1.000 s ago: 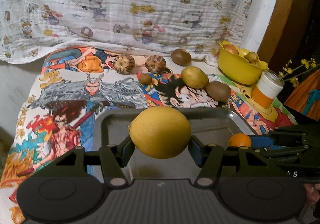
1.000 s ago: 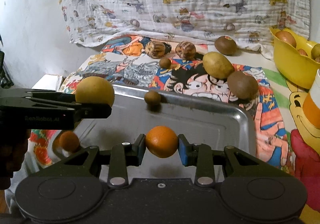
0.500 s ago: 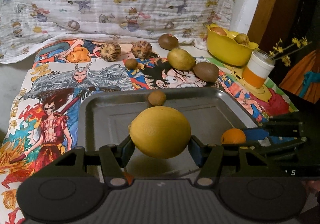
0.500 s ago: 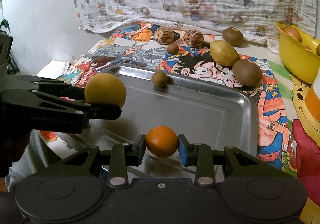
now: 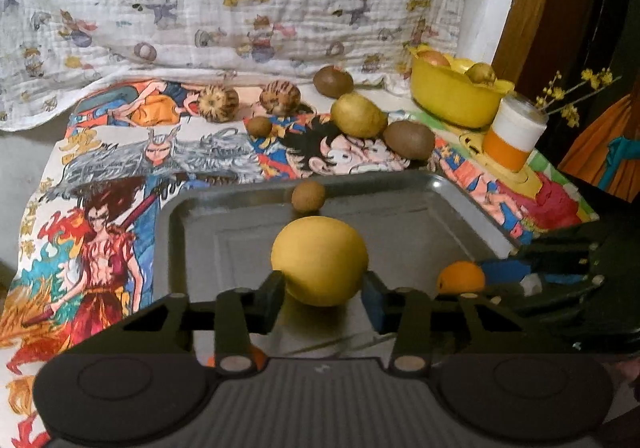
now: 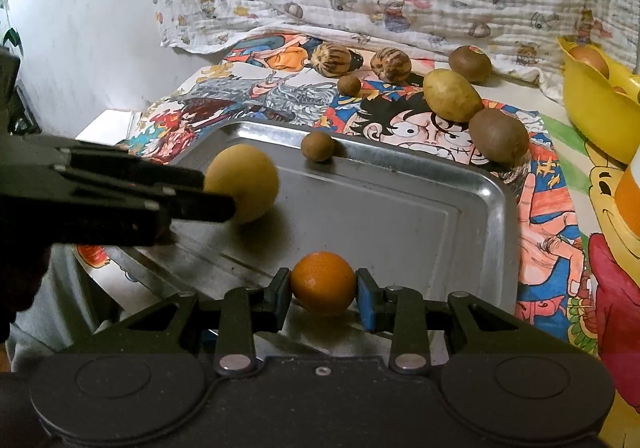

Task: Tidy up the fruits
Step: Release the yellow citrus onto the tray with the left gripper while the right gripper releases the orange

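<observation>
Here, yellow fruit (image 5: 319,261) over the metal tray (image 5: 412,224), between the closing jaws of the left gripper (image 5: 323,295), orange (image 6: 322,282) clamped in the right gripper (image 6: 322,298) at the tray's near edge, small brown fruit (image 6: 317,145) at the far rim.

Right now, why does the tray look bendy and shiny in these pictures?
Left wrist view: the fisheye lens curves the metal tray's straight rim, and the yellow fruit throws a dark shadow underneath. Right wrist view: the rim bows too, with bright glare at its right corner, and the picture's corners go black.
</observation>
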{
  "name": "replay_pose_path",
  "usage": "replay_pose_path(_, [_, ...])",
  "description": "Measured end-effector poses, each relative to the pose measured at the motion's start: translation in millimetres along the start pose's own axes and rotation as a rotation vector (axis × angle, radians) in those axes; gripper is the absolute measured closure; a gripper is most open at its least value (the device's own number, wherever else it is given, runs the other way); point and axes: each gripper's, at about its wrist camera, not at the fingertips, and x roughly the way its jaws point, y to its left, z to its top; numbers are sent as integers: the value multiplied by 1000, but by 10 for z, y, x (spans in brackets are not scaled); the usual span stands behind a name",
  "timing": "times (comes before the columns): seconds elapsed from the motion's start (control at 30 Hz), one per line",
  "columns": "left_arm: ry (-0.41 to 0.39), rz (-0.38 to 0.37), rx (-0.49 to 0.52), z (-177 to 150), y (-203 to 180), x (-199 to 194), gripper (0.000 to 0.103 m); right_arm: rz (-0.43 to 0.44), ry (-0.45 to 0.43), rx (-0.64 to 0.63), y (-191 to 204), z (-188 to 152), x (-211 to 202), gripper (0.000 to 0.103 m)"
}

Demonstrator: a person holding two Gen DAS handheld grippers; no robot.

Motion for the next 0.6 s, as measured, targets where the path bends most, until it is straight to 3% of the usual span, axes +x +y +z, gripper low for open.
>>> replay_pose_path(0.23, [24,-2,13,-27,-7,46,57,0,13,6,-17,-18,6,66])
replay_pose_path(0.43, [5,-14,12,-40,-3,-29,36,1,0,-2,-21,-9,-31,63])
replay_pose_path(0.6, [-14,-14,15,-49,30,-135,21,-2,-8,-3,-49,-8,-102,54])
